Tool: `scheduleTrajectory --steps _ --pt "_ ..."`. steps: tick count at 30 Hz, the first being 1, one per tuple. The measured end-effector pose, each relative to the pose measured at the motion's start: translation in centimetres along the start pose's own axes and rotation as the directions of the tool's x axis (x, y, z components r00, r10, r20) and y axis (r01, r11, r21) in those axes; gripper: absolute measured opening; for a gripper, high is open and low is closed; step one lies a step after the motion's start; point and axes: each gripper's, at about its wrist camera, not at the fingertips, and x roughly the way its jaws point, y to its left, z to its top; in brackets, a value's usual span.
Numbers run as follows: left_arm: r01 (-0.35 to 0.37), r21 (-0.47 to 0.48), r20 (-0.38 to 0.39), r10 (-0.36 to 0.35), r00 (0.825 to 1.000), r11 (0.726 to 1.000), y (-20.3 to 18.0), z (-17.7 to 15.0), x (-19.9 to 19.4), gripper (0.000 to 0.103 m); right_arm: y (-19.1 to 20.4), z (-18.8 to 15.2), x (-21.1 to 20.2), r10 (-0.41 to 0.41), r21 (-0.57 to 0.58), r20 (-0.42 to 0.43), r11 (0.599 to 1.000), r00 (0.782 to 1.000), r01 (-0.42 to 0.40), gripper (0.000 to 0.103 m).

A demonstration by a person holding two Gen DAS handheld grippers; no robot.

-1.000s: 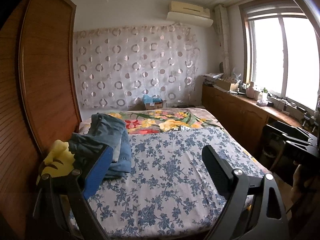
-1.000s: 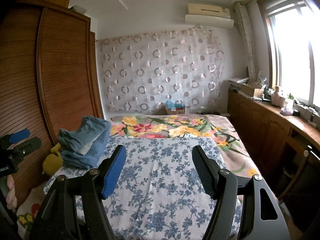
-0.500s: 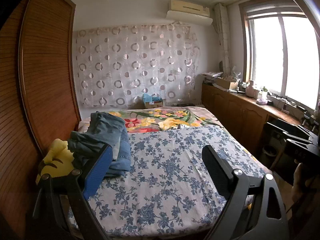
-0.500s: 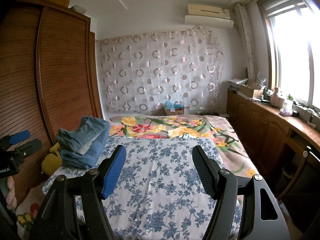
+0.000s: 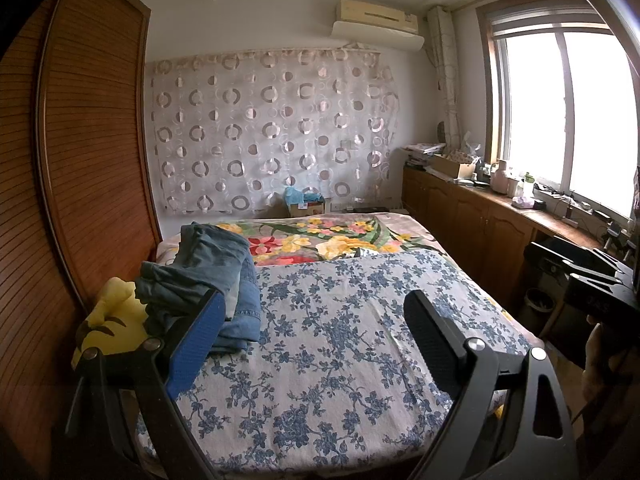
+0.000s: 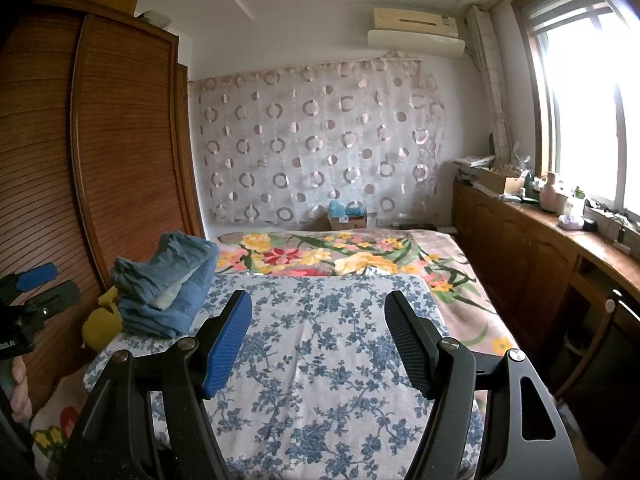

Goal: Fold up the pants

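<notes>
Bed [image 6: 320, 380] under blue-floral sheet, left gripper [image 5: 312, 332] and right gripper [image 6: 318, 336] both gaping, empty, above its near end; one heap of denim pants [image 6: 168, 284] at left edge; one circle-patterned curtain [image 6: 320, 140] beyond.

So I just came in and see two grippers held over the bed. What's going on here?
A person holds the left gripper and the right gripper above the blue-flowered sheet, both with jaws open and empty. The jeans lie in a heap at the sheet's left edge, beside a yellow toy, untouched. Folding has not started.
</notes>
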Motion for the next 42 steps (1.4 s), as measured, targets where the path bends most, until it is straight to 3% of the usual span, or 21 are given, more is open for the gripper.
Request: scheduleTrajectory --steps 42 --pt "0.002 -0.002 0.002 -0.002 1.000 1.000 0.10 -0.04 -0.04 0.091 0.28 -0.20 0.14 0.004 0.000 0.007 1.000 1.000 -0.004 0.072"
